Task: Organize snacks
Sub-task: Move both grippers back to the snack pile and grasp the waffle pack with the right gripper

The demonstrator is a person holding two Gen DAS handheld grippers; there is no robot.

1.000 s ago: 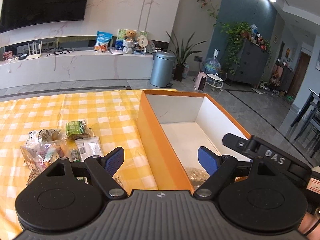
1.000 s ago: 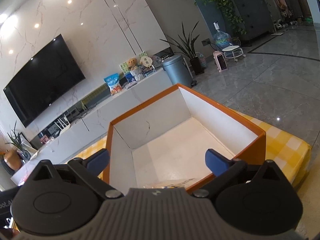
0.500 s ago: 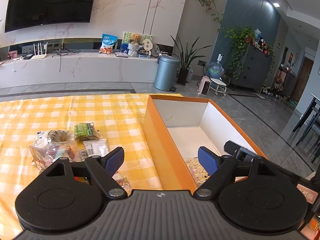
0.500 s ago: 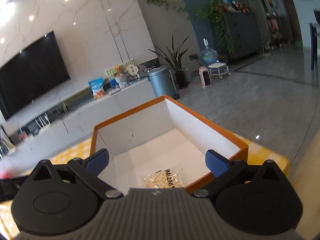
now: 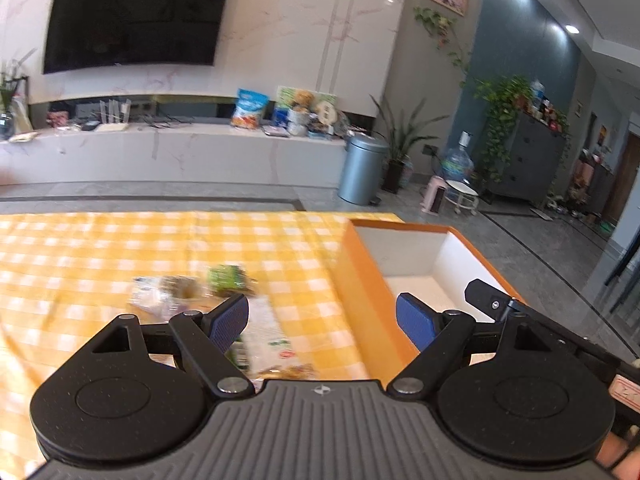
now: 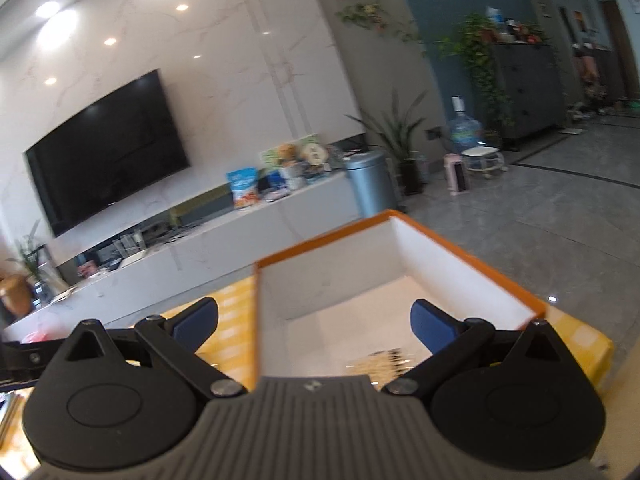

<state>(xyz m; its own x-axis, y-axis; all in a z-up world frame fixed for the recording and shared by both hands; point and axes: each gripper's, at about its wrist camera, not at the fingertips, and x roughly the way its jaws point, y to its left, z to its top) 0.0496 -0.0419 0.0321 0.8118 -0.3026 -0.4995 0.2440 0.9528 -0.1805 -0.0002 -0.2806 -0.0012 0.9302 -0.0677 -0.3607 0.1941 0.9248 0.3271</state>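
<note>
Both grippers, left (image 5: 322,318) and right (image 6: 314,320), have risen from the box (image 6: 472,256), fingers spread.

Right gripper (image 6: 314,322) spread wide, nothing between blue pads (image 6: 430,326). Held above near left wall of orange box (image 6: 472,258): left pad outside box over yellow checked tabletop (image 6: 236,300), right pad over white interior. Clear snack packet (image 6: 380,362) lies on box floor, near end, partly hidden by gripper body, blurred. Behind: wall TV (image 6: 108,150), grey bin (image 6: 370,182), blue snack bag (image 6: 244,187) on white console.
</note>
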